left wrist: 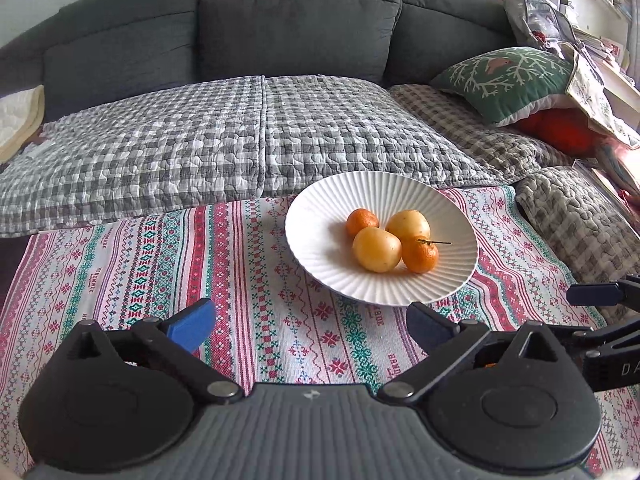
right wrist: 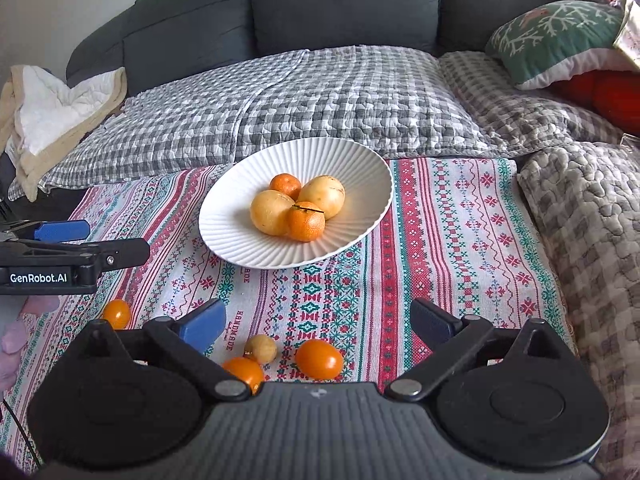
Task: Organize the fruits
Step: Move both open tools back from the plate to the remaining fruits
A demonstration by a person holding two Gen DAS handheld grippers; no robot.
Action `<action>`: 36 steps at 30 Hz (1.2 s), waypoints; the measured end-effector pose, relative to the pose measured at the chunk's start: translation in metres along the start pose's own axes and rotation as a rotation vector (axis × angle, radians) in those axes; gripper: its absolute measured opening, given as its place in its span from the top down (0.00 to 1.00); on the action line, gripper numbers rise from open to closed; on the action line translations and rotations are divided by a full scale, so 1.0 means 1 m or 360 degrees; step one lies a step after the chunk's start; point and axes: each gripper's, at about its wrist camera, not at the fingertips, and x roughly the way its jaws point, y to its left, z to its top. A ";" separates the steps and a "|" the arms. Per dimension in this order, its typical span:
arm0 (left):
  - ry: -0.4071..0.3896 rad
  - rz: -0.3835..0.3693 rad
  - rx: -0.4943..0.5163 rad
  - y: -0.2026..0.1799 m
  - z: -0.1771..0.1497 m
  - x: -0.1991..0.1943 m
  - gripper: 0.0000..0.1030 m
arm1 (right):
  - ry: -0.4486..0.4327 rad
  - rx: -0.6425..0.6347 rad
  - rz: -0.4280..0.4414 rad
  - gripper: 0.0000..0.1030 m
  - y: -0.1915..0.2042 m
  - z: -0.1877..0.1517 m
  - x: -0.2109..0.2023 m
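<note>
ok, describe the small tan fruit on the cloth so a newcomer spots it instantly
Start at the white plate on the patterned cloth, then come toward the camera to the loose fruits near the right tongs. The tan fruit is the small, dull, pale round one; its neighbours are glossy orange.

Open patterned cloth (right wrist: 460, 240) right of the white plate (right wrist: 224, 240), clear out to the cloth's right edge, where a quilted throw (right wrist: 592, 240) rises. Bare cloth too between plate and near edge in the left wrist view. Near edge in the right wrist view cluttered: three small orange fruits (right wrist: 319, 359) and a pale round one (right wrist: 261, 349), close together. Left gripper (right wrist: 100, 244) blocking the plate's left side. Far edge walled by the checked sofa cover (right wrist: 320, 104).
</note>
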 end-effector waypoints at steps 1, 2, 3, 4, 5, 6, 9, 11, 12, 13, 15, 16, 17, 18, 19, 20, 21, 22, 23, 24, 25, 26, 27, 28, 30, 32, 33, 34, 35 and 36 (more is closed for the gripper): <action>0.0003 0.0009 0.0007 0.000 -0.005 -0.004 0.09 | 0.0001 -0.0001 -0.0002 0.04 0.001 -0.001 -0.001; 0.0004 0.0017 0.0013 0.000 -0.009 -0.007 0.09 | 0.0001 0.0000 -0.0003 0.04 0.001 -0.003 -0.003; 0.0005 0.0023 0.0017 0.000 -0.012 -0.009 0.09 | 0.0000 0.0003 -0.0003 0.04 0.001 -0.004 -0.004; 0.0006 0.0029 0.0021 0.000 -0.015 -0.011 0.09 | 0.0000 0.0008 -0.0003 0.03 0.001 -0.006 -0.006; 0.0007 0.0036 0.0021 0.001 -0.019 -0.013 0.09 | 0.0001 0.0012 -0.0004 0.03 0.001 -0.008 -0.007; 0.0009 0.0042 0.0017 0.002 -0.023 -0.016 0.09 | 0.0003 0.0017 -0.0008 0.03 0.001 -0.010 -0.008; 0.0017 0.0047 0.0000 0.005 -0.033 -0.022 0.09 | 0.0008 0.0030 -0.0016 0.03 0.000 -0.015 -0.011; 0.0023 0.0054 -0.0016 0.007 -0.040 -0.026 0.09 | 0.0006 0.0039 -0.0016 0.03 -0.001 -0.019 -0.015; 0.0027 0.0056 -0.0024 0.008 -0.043 -0.026 0.09 | 0.0004 0.0046 -0.0017 0.03 -0.001 -0.020 -0.016; 0.0035 0.0056 -0.0035 0.008 -0.047 -0.028 0.09 | 0.0002 0.0053 -0.0016 0.03 -0.002 -0.021 -0.017; 0.0049 0.0065 -0.0050 0.009 -0.053 -0.029 0.09 | -0.0002 0.0072 -0.0008 0.03 -0.005 -0.024 -0.019; 0.0053 0.0066 -0.0053 0.010 -0.058 -0.030 0.09 | -0.0003 0.0081 -0.0006 0.03 -0.006 -0.026 -0.019; 0.0054 0.0064 -0.0048 0.009 -0.060 -0.031 0.09 | -0.0001 0.0091 -0.0006 0.03 -0.007 -0.028 -0.020; 0.0052 0.0062 -0.0040 0.008 -0.063 -0.032 0.09 | 0.0002 0.0097 -0.0005 0.03 -0.007 -0.030 -0.020; 0.0050 0.0059 -0.0023 0.007 -0.066 -0.033 0.09 | 0.0006 0.0101 -0.0002 0.03 -0.008 -0.032 -0.020; 0.0049 0.0056 -0.0008 0.006 -0.069 -0.033 0.09 | 0.0019 0.0105 0.0003 0.03 -0.009 -0.034 -0.019; 0.0054 0.0052 0.0015 0.004 -0.071 -0.034 0.09 | 0.0032 0.0102 0.0006 0.03 -0.009 -0.036 -0.018; 0.0058 0.0046 0.0039 0.002 -0.073 -0.035 0.09 | 0.0045 0.0095 0.0004 0.03 -0.009 -0.039 -0.017; 0.0060 0.0037 0.0061 0.000 -0.075 -0.035 0.09 | 0.0059 0.0086 -0.0002 0.03 -0.009 -0.040 -0.015; 0.0064 0.0028 0.0076 -0.002 -0.077 -0.034 0.09 | 0.0076 0.0075 -0.0006 0.03 -0.008 -0.042 -0.014; 0.0074 0.0015 0.0094 -0.003 -0.080 -0.034 0.09 | 0.0094 0.0060 -0.0005 0.03 -0.007 -0.044 -0.013; 0.0083 0.0005 0.0113 -0.005 -0.082 -0.034 0.09 | 0.0109 0.0044 -0.0004 0.03 -0.007 -0.045 -0.012; 0.0088 -0.0001 0.0136 -0.007 -0.084 -0.033 0.09 | 0.0122 0.0031 -0.0008 0.03 -0.007 -0.047 -0.010; 0.0091 -0.0006 0.0155 -0.009 -0.086 -0.033 0.09 | 0.0136 0.0022 -0.0013 0.03 -0.007 -0.049 -0.009; 0.0101 -0.0023 0.0180 -0.012 -0.089 -0.031 0.09 | 0.0166 0.0030 -0.0021 0.03 -0.009 -0.051 -0.007; 0.0113 -0.0054 0.0190 -0.015 -0.091 -0.030 0.09 | 0.0197 0.0059 -0.0024 0.03 -0.012 -0.053 -0.004; 0.0114 -0.0074 0.0198 -0.017 -0.093 -0.029 0.09 | 0.0208 0.0071 -0.0022 0.03 -0.013 -0.053 -0.003; 0.0113 -0.0092 0.0209 -0.019 -0.093 -0.029 0.09 | 0.0221 0.0086 -0.0018 0.03 -0.013 -0.054 -0.001; 0.0114 -0.0112 0.0226 -0.022 -0.094 -0.028 0.09 | 0.0231 0.0096 -0.0011 0.03 -0.014 -0.055 0.000; 0.0116 -0.0134 0.0249 -0.024 -0.095 -0.028 0.09 | 0.0239 0.0105 -0.0001 0.03 -0.014 -0.056 0.001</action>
